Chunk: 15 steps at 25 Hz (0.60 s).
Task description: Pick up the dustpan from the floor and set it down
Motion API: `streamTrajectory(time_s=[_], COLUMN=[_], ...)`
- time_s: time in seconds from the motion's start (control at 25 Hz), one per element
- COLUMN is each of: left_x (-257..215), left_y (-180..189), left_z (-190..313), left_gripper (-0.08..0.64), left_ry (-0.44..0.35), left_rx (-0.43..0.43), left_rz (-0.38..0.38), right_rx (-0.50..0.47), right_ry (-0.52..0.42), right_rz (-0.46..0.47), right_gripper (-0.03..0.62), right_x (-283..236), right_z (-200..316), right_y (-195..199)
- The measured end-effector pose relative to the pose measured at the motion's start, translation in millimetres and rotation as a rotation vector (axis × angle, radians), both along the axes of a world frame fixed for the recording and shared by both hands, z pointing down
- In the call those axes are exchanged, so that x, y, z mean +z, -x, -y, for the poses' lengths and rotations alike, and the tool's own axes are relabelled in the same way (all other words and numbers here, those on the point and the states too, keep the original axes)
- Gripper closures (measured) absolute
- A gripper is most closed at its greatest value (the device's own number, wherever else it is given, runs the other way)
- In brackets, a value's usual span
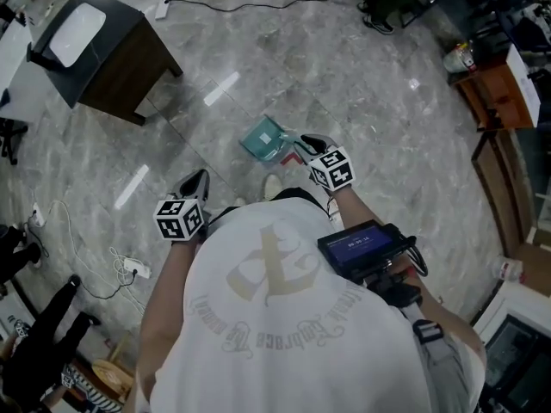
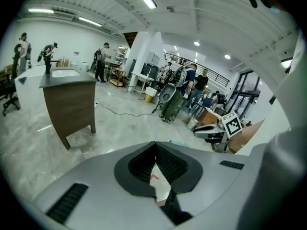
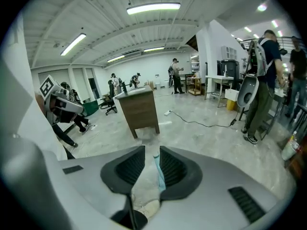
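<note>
The teal dustpan (image 1: 261, 138) lies on the grey marble floor just ahead of the person's pale shoe (image 1: 272, 185). My right gripper (image 1: 299, 145) hovers above its right edge, jaws partly apart and empty. In the right gripper view a thin teal strip of the dustpan (image 3: 157, 174) shows through the gap of the right gripper (image 3: 152, 148), close to the right-hand pad, with the shoe below it. My left gripper (image 1: 198, 180) hangs to the left, away from the dustpan. In the left gripper view the tips of the left gripper (image 2: 154, 143) meet with nothing in them.
A dark wooden cabinet (image 1: 103, 54) with a white top stands on the floor at upper left. A black cable (image 1: 250, 7) runs across the far floor, and a power strip (image 1: 133, 269) lies at lower left. Wooden furniture (image 1: 491, 93) lines the right side. People (image 3: 261, 80) stand further off.
</note>
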<state>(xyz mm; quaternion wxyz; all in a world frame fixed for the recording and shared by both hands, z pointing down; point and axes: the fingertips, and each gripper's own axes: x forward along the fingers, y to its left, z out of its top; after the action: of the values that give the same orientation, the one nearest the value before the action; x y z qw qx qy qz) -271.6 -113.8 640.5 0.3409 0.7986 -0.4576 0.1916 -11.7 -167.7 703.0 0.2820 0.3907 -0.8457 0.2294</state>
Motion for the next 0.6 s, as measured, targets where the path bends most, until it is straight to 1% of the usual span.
streamTrajectory(time_s=[0.12,0.24,0.36,0.44,0.6], left_x=[-5.4,-7.1,-10.1,-11.1,-9.0], left_y=[-6.5,-11.7,-13.9,-16.8,-15.6], left_z=[17.5,14.6,-4.3,-12.7,-13.7], left_gripper=[0.548,0.548,0.548,0.548,0.548], left_ry=[-0.02,-0.04,-0.068,-0.078,-0.09], left_rx=[0.037,0.089,0.141,0.175,0.222], left_rz=[0.004,0.0,-0.011,-0.017,-0.025], right_rx=[0.048,0.065,0.08,0.102,0.136], right_ry=[-0.029,-0.07,-0.123,-0.146,-0.185], right_rz=[0.036,0.043,0.051,0.073,0.123], right_gripper=[0.52,0.556,0.569,0.574,0.575], right_x=[-21.5,-43.4,-68.1,-81.4,-99.1], right_z=[13.7,1.6,-29.2,-44.6,-57.4], right_y=[2.1,8.5,17.4,20.3,30.2])
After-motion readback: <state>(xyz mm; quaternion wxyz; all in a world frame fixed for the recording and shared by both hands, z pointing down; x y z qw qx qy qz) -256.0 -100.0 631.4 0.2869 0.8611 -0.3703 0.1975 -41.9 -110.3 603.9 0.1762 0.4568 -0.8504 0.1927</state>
